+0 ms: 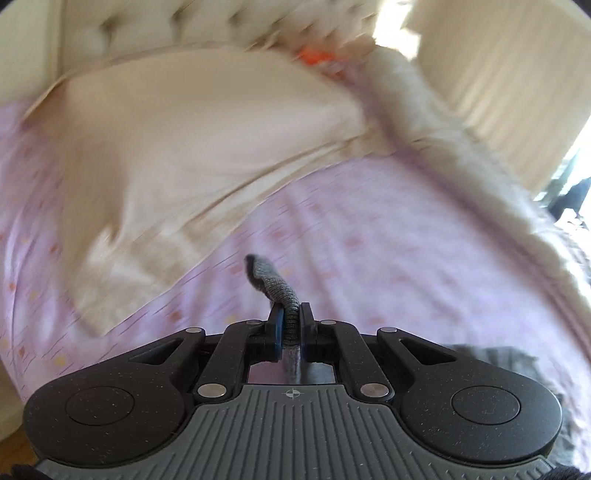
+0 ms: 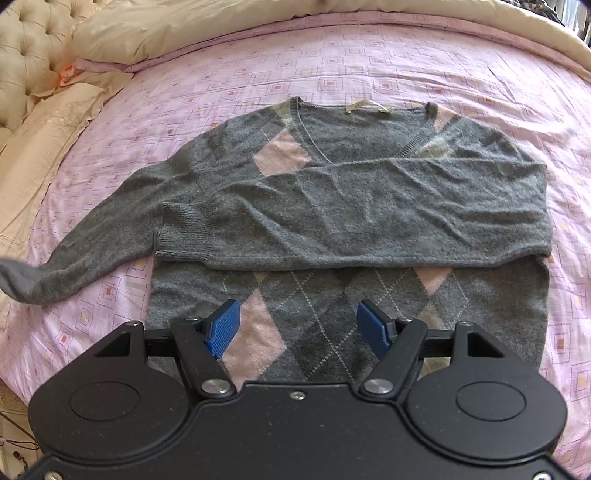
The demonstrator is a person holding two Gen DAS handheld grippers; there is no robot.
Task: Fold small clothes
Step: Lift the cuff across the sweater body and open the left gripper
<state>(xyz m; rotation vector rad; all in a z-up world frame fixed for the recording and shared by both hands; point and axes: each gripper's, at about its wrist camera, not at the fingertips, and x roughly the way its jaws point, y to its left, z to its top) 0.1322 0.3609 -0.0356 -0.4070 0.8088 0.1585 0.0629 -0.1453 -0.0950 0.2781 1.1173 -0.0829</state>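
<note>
On the pink bedsheet (image 2: 369,55) lies the sweater (image 2: 332,206) — left tool (image 1: 291,325) clamped on its cuff (image 1: 275,282), right tool (image 2: 297,325) apart.

Blurred pillow (image 1: 192,147), sweater (image 2: 351,206) hem hidden behind right gripper (image 2: 299,325)

Bare pink bedspread (image 2: 369,55) beyond the sweater (image 2: 332,206) lies open; pillows (image 2: 155,33) crowd its far-left edge.

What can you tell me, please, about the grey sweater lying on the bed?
The grey knitted V-neck sweater with pink and pale argyle diamonds lies face up on the pink patterned bedsheet. One sleeve is folded across its chest; the other sleeve stretches out sideways. The left tongs pinch a ribbed grey cuff. The right tongs hover open above the hem.
</note>
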